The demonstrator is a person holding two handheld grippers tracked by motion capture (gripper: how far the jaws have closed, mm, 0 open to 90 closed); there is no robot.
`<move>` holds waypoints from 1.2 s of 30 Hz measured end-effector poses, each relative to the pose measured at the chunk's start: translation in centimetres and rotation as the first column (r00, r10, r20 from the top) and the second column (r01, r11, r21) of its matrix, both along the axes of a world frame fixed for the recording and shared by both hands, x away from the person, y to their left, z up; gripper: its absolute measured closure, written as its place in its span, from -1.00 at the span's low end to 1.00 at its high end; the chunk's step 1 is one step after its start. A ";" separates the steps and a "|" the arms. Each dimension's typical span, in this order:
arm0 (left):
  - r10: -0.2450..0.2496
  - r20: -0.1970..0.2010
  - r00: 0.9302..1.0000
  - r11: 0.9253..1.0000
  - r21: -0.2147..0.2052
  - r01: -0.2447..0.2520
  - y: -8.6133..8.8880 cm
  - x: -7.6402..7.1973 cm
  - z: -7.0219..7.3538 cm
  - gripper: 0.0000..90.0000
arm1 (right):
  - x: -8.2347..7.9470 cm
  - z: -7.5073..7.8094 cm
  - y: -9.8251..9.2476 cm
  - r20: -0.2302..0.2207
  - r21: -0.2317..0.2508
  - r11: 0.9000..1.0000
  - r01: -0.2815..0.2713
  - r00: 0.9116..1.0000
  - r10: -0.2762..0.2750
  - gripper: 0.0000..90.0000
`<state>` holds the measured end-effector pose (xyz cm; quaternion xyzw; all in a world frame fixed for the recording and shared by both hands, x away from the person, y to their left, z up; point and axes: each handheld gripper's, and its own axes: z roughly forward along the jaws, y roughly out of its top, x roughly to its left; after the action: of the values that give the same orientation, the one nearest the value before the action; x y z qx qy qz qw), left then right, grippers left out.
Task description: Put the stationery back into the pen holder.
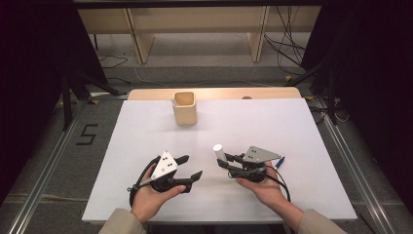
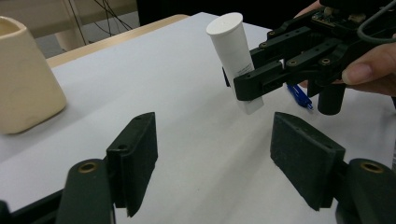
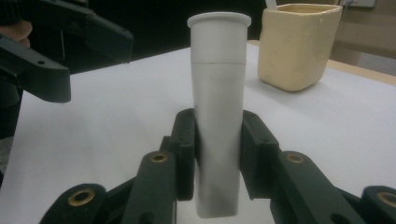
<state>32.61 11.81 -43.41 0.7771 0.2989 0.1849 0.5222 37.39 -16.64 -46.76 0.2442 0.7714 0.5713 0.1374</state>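
The right gripper (image 1: pixel 225 160) clamps a white tube (image 1: pixel 218 151), cap up. In the right gripper view its two pads press the tube (image 3: pixel 218 107) on both flanks, around the lower half of the body, and the capped end stands clear above them. The tube leans a little: in the left gripper view its cap tilts toward 11 o'clock while the flat crimped end (image 2: pixel 251 106) hangs just below the right gripper (image 2: pixel 254 81), above the mat.

The left gripper (image 1: pixel 191 167) stands wide with nothing between its pads; in its own view the bare white mat (image 2: pixel 201 154) shows between the two black pads (image 2: pixel 133 158). It points toward the tube, which sits at about 1 o'clock from it in the high view, near but apart.

A cream cup (image 1: pixel 185 108) stands upright at the far side of the mat, at 12 o'clock from the left gripper and well apart from both grippers. In the right gripper view the cup (image 3: pixel 299 44) is behind the tube at 2 o'clock.

A blue pen (image 1: pixel 279 163) lies on the mat just beside the right hand (image 1: pixel 263 187), at its 1 o'clock. The left hand (image 1: pixel 148 200) grips its tool from below.
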 end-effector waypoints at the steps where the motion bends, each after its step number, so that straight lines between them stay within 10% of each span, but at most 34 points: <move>1: 0.010 -0.002 1.000 1.000 -0.006 -0.010 0.0 0.0 -0.1 -0.23 | 0.0 0.0 0.0 -0.002 0.000 1.000 0.003 1.000 -0.003 0.56; 16: 0.038 -0.033 0.999 0.997 -0.068 -0.041 -0.8 0.4 -0.4 -0.18 | 0.1 -0.1 0.6 0.017 -0.005 1.000 0.017 1.000 -0.016 0.56; 36: 0.153 -0.001 0.988 0.988 -0.004 -0.153 2.4 0.0 -1.1 -0.27 | 2.2 0.9 1.2 0.045 0.031 0.995 0.091 0.995 -0.093 0.56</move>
<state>32.66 14.19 -44.50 0.7508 0.3584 0.2234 0.5078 39.58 -15.40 -45.87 0.2682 0.7475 0.5811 0.1777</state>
